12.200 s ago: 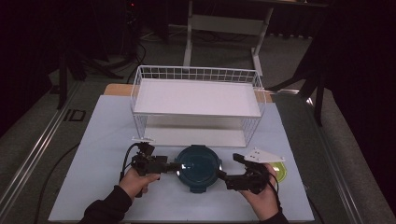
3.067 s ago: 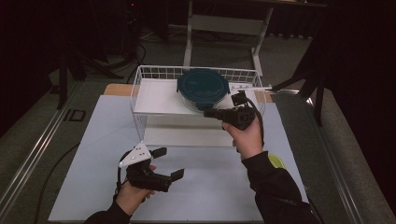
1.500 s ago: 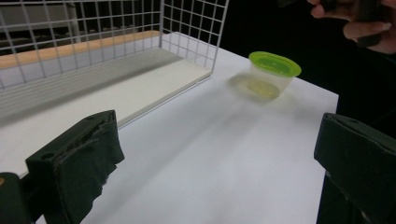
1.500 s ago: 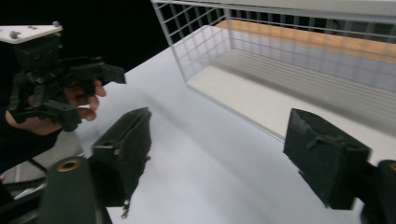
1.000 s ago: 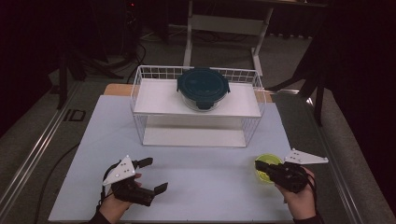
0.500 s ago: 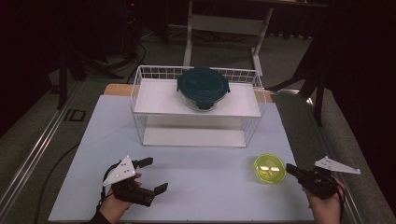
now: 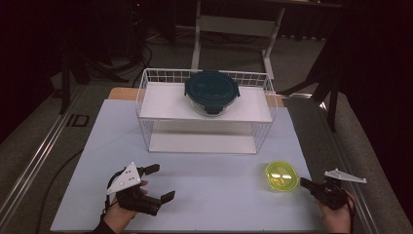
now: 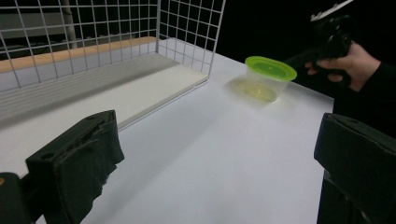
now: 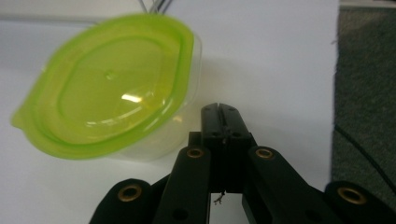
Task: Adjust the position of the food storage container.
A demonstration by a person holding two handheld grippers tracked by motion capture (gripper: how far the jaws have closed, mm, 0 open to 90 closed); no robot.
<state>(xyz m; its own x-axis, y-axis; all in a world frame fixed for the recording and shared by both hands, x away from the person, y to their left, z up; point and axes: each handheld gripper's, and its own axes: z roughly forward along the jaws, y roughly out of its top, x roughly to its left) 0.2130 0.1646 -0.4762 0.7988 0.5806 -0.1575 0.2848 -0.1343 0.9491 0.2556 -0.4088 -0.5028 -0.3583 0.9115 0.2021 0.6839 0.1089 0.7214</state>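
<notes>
Right gripper has pulled back to the near right corner of the tabletop since a second ago, when it sat right at the lime-lidded container; now it's just right of it, apart, jaws pressed together, nothing between them. In the right gripper view the closed tips point at the container's wall, close beside it. Left gripper unchanged at near left, jaws spread wide, empty. Teal-lidded glass container sits on the top shelf of the white wire rack, far centre, same spot as a second ago.
</notes>
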